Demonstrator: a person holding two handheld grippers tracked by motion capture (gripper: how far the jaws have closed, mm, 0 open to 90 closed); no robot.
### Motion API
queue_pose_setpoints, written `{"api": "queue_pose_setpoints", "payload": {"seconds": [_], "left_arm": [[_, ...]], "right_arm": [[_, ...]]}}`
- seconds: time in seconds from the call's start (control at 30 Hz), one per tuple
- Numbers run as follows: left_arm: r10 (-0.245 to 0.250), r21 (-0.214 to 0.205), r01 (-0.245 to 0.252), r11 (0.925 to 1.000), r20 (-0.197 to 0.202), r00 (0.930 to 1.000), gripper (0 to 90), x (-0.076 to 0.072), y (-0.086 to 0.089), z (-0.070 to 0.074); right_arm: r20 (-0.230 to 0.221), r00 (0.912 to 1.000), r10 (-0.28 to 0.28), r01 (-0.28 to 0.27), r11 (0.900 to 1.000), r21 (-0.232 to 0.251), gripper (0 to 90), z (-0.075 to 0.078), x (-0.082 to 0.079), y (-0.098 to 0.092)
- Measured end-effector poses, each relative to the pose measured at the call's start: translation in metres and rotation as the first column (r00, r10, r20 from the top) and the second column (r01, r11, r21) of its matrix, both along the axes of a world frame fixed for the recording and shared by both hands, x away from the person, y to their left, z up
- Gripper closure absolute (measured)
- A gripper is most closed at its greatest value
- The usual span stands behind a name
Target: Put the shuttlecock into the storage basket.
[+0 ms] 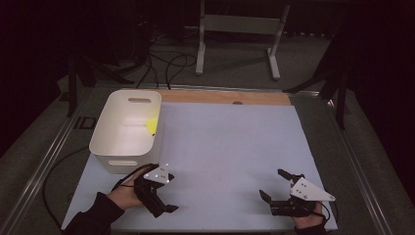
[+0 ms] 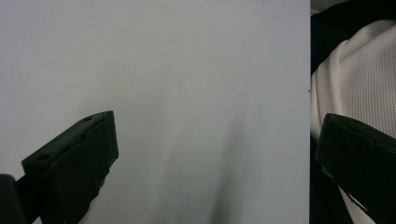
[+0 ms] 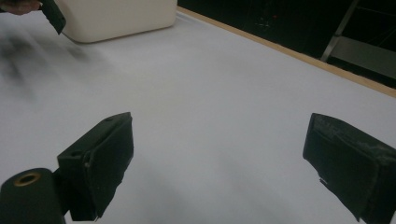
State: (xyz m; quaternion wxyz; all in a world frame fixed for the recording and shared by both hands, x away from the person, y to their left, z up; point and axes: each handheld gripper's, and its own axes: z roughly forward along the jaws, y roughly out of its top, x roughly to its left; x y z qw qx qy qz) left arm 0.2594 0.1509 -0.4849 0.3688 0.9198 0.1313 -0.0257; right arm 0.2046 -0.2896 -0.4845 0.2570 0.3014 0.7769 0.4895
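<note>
A white bin (image 1: 128, 129) stands at the far left of the pale blue mat (image 1: 230, 147), and a small yellow thing (image 1: 152, 125) lies against its inner right wall. Just in front of the bin, my left gripper (image 1: 164, 205) hovers low over the mat, open and with nothing between its jaws (image 2: 219, 121). Near the front right corner my right gripper (image 1: 274, 184) is also open and holds nothing (image 3: 219, 121). From the right gripper view the bin (image 3: 121, 16) is far off at the top left, with a jaw of the left gripper (image 3: 53, 14) beside it.
A wooden strip (image 1: 225, 97) runs along the mat's far edge. Beyond the table a grey metal stand (image 1: 240, 29) and loose cables (image 1: 166, 63) lie on the floor. A person's white ribbed garment (image 2: 355, 79) is past the mat's near edge.
</note>
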Motion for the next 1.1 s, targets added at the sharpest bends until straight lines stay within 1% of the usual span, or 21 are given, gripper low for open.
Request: {"api": "queue_pose_setpoints", "payload": {"seconds": [0.17, 0.27, 0.37, 0.47, 0.5, 0.53, 0.63, 0.8, 1.1], "left_arm": [[0.022, -0.006, -0.022, 0.9997, -0.01, 0.9997, 0.0, -0.002, 0.011, -0.003], [0.031, -0.012, -0.031, 0.9994, 0.001, 0.9995, 0.0, -0.004, 0.017, -0.003], [0.043, -0.031, -0.042, 0.9986, 0.013, 0.999, 0.0, -0.006, 0.023, -0.004], [0.055, -0.037, -0.054, 0.9978, 0.013, 0.9984, 0.0, -0.007, 0.028, -0.005], [0.062, -0.035, -0.061, 0.9975, 0.023, 0.9978, 0.0, -0.007, 0.029, -0.006], [0.073, -0.043, -0.072, 0.9965, 0.03, 0.9969, 0.0, -0.008, 0.031, -0.006], [0.1, -0.061, -0.097, 0.9933, 0.035, 0.9944, 0.0, -0.008, 0.036, -0.007], [0.109, -0.067, -0.107, 0.992, 0.026, 0.9937, 0.0, -0.008, 0.039, -0.011], [0.104, -0.073, -0.102, 0.992, 0.016, 0.9944, 0.0, -0.008, 0.041, -0.013]], "right_arm": [[0.003, 1.0, 0.002, -0.002, 1.0, -0.003, 8.5, 0.0, 0.0, 0.0], [0.0, 1.0, 0.001, -0.001, 1.0, -0.002, 8.5, 0.0, 0.0, 0.0], [0.003, 1.0, 0.002, -0.002, 1.0, -0.004, 8.5, 0.0, 0.0, 0.0], [0.004, 1.0, 0.003, -0.003, 1.0, -0.005, 8.5, 0.0, 0.0, 0.0], [0.003, 1.0, 0.003, -0.003, 1.0, -0.004, 8.6, 0.0, 0.0, 0.0], [0.003, 1.0, 0.003, -0.003, 1.0, -0.005, 8.5, 0.0, 0.0, 0.0], [0.003, 1.0, 0.004, -0.004, 1.0, -0.006, 8.5, 0.0, 0.0, 0.0], [-0.002, 1.0, 0.004, -0.004, 1.0, -0.004, 8.5, 0.0, 0.0, 0.0], [0.0, 1.0, 0.004, -0.004, 1.0, -0.001, 8.5, 0.0, 0.0, 0.0]]}}
